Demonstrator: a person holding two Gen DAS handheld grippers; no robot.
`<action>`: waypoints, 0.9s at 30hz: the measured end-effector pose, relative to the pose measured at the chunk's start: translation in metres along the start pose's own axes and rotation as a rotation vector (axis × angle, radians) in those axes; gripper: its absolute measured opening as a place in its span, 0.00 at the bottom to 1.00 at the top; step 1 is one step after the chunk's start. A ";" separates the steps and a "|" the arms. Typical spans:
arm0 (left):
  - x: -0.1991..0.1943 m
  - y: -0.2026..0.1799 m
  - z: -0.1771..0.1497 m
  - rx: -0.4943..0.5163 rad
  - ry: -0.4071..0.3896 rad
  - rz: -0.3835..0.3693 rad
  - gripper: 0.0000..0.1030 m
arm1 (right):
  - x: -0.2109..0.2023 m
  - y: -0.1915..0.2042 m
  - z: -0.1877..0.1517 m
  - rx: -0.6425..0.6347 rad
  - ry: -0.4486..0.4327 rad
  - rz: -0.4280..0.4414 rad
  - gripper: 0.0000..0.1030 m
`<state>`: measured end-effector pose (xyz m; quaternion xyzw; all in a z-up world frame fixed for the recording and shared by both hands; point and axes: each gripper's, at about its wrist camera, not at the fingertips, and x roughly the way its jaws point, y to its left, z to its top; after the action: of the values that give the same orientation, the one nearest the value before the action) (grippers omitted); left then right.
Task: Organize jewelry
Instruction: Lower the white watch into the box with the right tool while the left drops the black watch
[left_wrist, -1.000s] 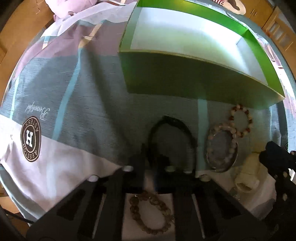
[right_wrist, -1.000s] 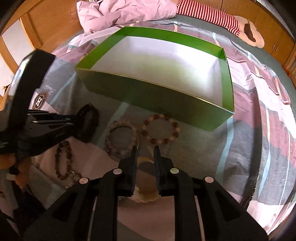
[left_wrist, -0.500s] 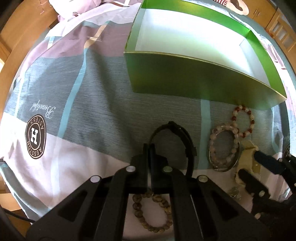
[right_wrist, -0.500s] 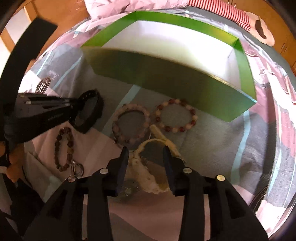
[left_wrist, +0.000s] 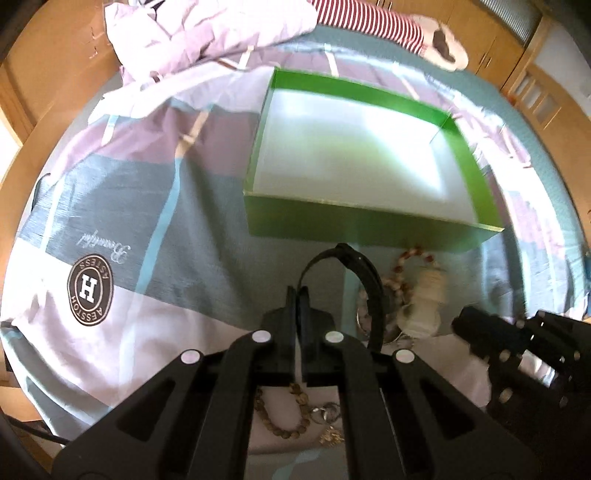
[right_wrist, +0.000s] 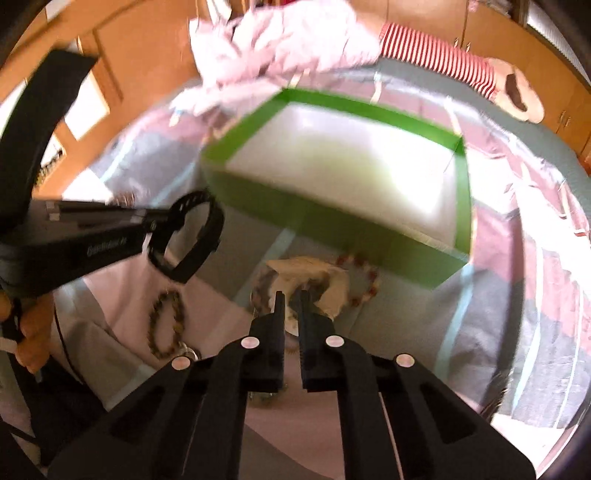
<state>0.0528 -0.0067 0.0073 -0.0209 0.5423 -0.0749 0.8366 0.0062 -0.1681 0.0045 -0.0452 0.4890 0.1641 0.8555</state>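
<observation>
Two bracelets pinched and raised, green box not yet reached

The black bracelet (left_wrist: 360, 280) is nipped by one thin edge in the left gripper (left_wrist: 299, 295), whose fingers are pressed nearly together on it; the loop hangs out past the tips toward the centre of the left view, so a jolt could twist it free onto the bed (left_wrist: 207, 236). The cream bracelet (right_wrist: 314, 278) sits at the tips of the right gripper (right_wrist: 290, 299), closed narrowly on it in the centre of the right view, and its loose folds may snag the beaded bracelets (right_wrist: 364, 275) lying just beneath and drag them along. The green box (right_wrist: 369, 221) fills the upper middle of both views, beyond both bracelets, and its near wall could catch a low-hanging loop.
</observation>
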 end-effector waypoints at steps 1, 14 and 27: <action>-0.003 0.001 0.000 -0.003 -0.005 -0.005 0.02 | -0.007 -0.002 0.002 0.007 -0.019 0.002 0.05; 0.017 -0.001 0.000 -0.032 0.032 0.021 0.02 | 0.041 -0.023 0.006 0.153 0.039 0.052 0.29; 0.016 -0.001 0.008 -0.046 0.021 0.007 0.02 | 0.054 -0.002 0.022 0.079 0.042 0.002 0.06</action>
<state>0.0667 -0.0104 -0.0041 -0.0373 0.5529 -0.0597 0.8303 0.0505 -0.1522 -0.0298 -0.0145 0.5130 0.1446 0.8460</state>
